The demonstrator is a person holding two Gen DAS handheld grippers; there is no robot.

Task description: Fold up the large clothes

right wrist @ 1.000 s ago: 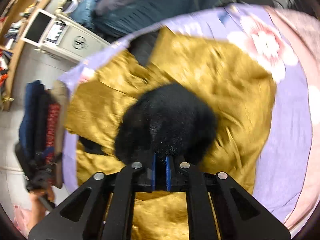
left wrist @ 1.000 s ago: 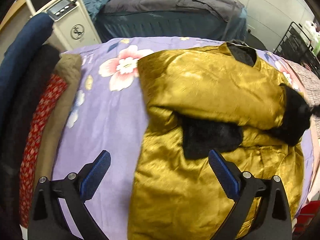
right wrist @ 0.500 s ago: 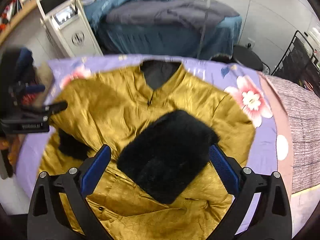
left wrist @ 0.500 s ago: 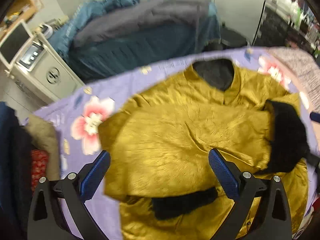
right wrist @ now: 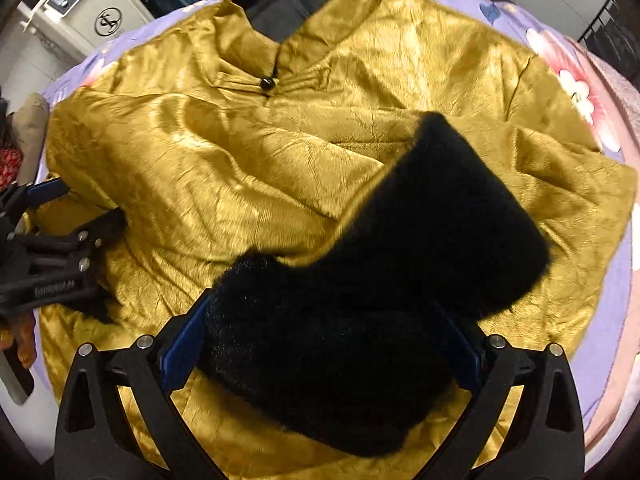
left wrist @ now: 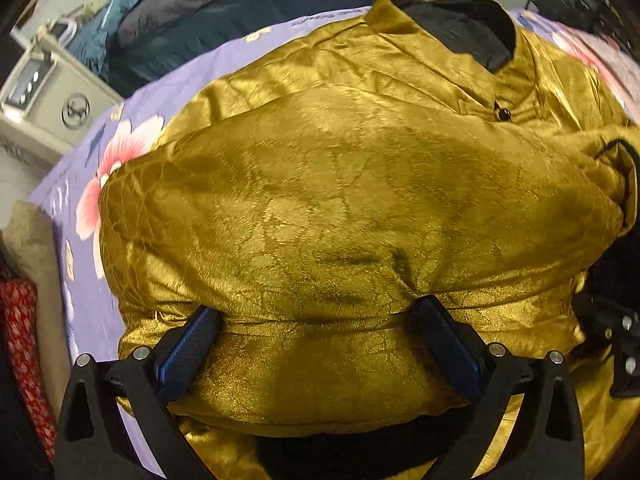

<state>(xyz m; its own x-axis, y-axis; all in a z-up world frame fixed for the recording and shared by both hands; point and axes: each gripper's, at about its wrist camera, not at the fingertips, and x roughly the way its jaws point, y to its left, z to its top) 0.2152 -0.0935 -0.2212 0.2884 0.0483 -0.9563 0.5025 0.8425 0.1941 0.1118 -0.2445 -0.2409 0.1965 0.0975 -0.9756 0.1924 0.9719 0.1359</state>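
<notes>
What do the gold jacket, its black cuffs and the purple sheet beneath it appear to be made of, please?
Gold jacket: probably satin or brocade, since it is glossy with a faint woven pattern. Black cuff: looks like faux fur or plush, fuzzy and matte. Purple sheet: likely printed cotton, matte with flowers.

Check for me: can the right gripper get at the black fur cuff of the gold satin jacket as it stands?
Probably yes: the right gripper has its jaws wide open astride the black fur cuff, nothing lying over it.

Round logo on white cabinet (right wrist: 108, 21), unreadable print on purple sheet (left wrist: 340, 14), no legible words
</notes>
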